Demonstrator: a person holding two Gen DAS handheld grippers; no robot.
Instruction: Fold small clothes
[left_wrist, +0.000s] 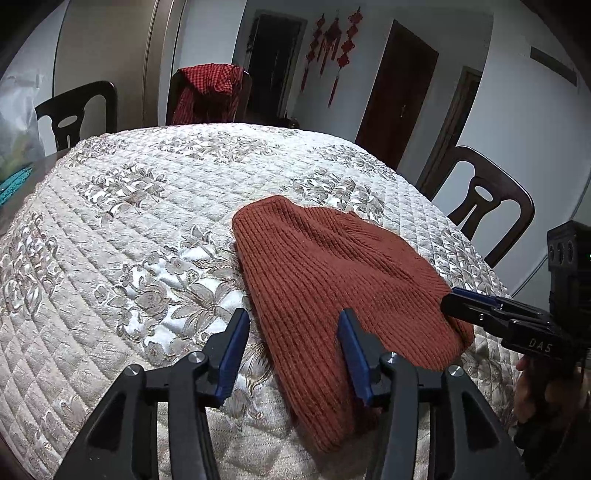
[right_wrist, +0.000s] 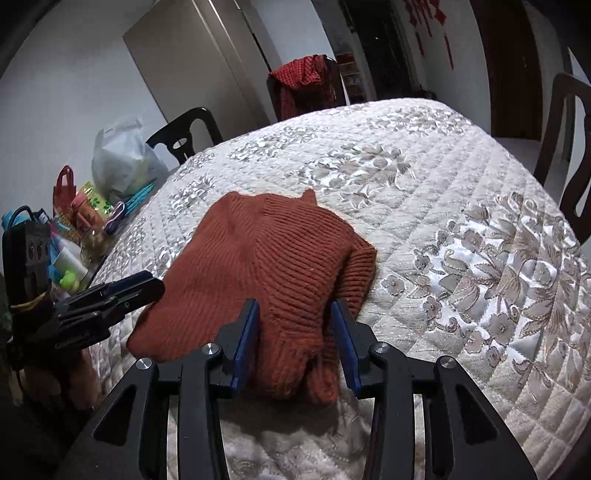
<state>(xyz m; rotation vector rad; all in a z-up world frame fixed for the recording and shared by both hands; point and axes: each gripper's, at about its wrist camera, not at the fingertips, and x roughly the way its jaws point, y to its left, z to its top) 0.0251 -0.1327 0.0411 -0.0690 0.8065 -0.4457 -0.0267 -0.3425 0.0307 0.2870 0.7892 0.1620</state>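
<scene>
A rust-red ribbed knit garment (left_wrist: 332, 280) lies folded on the quilted floral table cover (left_wrist: 147, 206). My left gripper (left_wrist: 293, 321) is open, its fingers straddling the garment's near left edge. My right gripper (right_wrist: 295, 310) is open, with the garment's (right_wrist: 266, 258) near right corner between its blue pads. In the left wrist view the right gripper (left_wrist: 461, 301) pokes in from the right at the garment's right edge. In the right wrist view the left gripper (right_wrist: 147, 284) pokes in from the left at the garment's left edge.
Dark wooden chairs (left_wrist: 484, 206) stand around the table; one at the far side carries a red checked cloth (left_wrist: 210, 88). A plastic bag (right_wrist: 122, 158) and several bottles and packets (right_wrist: 74, 236) crowd the table's left side beyond the cover.
</scene>
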